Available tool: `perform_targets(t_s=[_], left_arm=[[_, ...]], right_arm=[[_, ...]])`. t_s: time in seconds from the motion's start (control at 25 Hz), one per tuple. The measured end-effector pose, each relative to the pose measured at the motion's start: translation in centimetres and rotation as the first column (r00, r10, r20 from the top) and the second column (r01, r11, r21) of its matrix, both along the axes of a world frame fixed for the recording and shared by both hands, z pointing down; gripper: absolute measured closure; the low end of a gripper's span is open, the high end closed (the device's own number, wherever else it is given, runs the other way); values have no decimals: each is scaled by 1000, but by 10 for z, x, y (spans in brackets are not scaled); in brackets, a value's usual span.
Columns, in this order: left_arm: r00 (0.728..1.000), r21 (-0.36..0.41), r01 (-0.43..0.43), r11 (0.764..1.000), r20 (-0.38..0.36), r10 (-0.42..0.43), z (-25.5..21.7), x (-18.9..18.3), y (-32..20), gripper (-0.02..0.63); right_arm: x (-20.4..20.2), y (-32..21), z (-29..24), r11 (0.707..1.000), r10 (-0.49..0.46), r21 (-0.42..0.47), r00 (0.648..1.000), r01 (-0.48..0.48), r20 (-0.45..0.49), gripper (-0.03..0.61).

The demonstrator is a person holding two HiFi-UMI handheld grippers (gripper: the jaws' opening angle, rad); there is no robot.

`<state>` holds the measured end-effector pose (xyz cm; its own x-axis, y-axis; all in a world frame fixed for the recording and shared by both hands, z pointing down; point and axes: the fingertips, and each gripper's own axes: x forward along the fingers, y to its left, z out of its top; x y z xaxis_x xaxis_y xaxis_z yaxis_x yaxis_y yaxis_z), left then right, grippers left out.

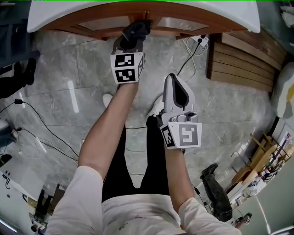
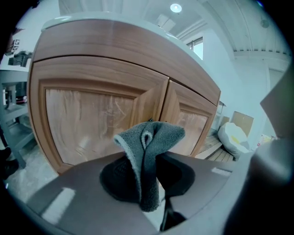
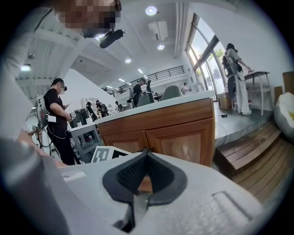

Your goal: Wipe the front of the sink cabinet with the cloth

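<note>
One cloth [image 2: 151, 135] in left gripper [image 2: 146, 172], cabinet [image 1: 96, 24] cropped

Grey marbled floor tiles [image 1: 64, 64] met a slatted wooden platform [image 1: 241, 62]; tall windows [image 3: 206, 57], white walls [image 2: 223, 64] and round recessed ceiling lights [image 3: 151, 10] brightened the hall.

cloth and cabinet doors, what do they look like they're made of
Cloth: grey, fuzzy nap with a paler edge, so probably fleece or microfibre. Cabinet doors: brown with streaky grain and a glossy sheen on the panels; solid wood or wood-look laminate, cannot tell which.
</note>
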<state>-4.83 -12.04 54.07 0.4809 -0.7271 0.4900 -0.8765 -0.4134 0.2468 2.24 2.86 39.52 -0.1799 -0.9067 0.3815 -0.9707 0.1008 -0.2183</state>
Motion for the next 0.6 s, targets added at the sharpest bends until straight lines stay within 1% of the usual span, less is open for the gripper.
perform_targets(t_s=[0.2,0.36,0.6], left_arm=[[999,-13,42,999,-6,-42,2,-25,-7,540],[997,-25,80,996,-15,-81,3,-44,-16,540],[996,-22,93,995,-6,-93,4,-58,-25,540]], right_arm=[[-16,-5,2,1000,-25,-4,1000,25,-1,580],[-23,-12,1,1000,-17,-6,1000,18,19,580],[-35,-22,1,999,-36,-6,999,36,21,580]])
